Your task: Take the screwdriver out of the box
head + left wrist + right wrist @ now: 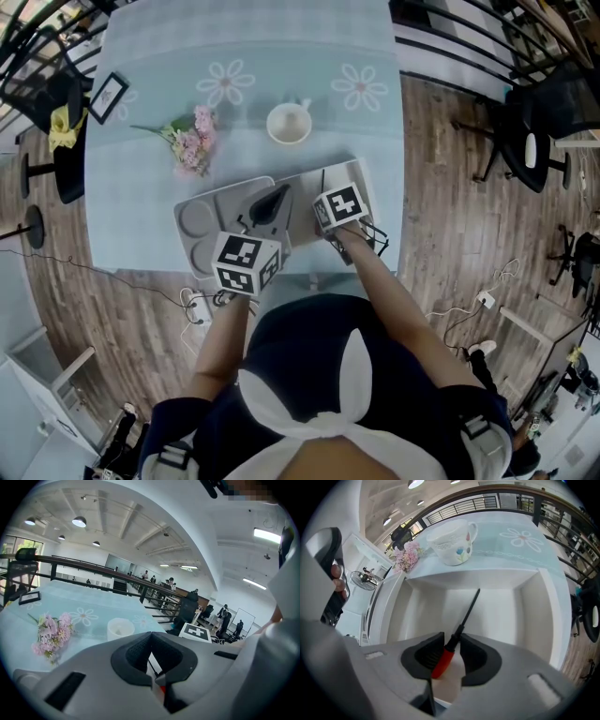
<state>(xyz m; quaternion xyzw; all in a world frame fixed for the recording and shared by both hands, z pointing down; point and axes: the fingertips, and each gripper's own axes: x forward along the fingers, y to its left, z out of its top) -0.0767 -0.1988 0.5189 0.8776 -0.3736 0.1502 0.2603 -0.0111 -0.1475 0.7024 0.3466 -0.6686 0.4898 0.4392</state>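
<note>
Grasping side: the screwdriver [461,623] is clamped by the right gripper [452,637], and the pads are pressed on it where the red handle meets the black collar.
Screwdriver place: it is kept inside the box [473,579], with the handle caught between the jaws and the black shaft directed toward the back wall; whether the tip is touching the box cannot be told.
Right side pose: the gripper is pointed steeply down into the box, and in the head view its jaws are covered by its marker cube [339,207].
Left side: the left gripper [151,633] is seen clenched, with its tips brought together; a pale sliver is seen in the slot behind the tips, but what it is cannot be made out.
Left side place: in the head view its dark tips are set over the seam between the box and the lid [208,223], just beside the right gripper.
Lid: it is laid open to the left of the box, and a round recess is shown in it.
Beyond the box: a cup [289,123] is stood upright, apart from the box.
Left of the cup: pink flowers [192,142] are laid on the cloth, near the far edge of the lid.
Far left corner: a frame [106,97] is placed there.
Table [281,47]: it is covered by a pale blue cloth printed with daisies.
</note>
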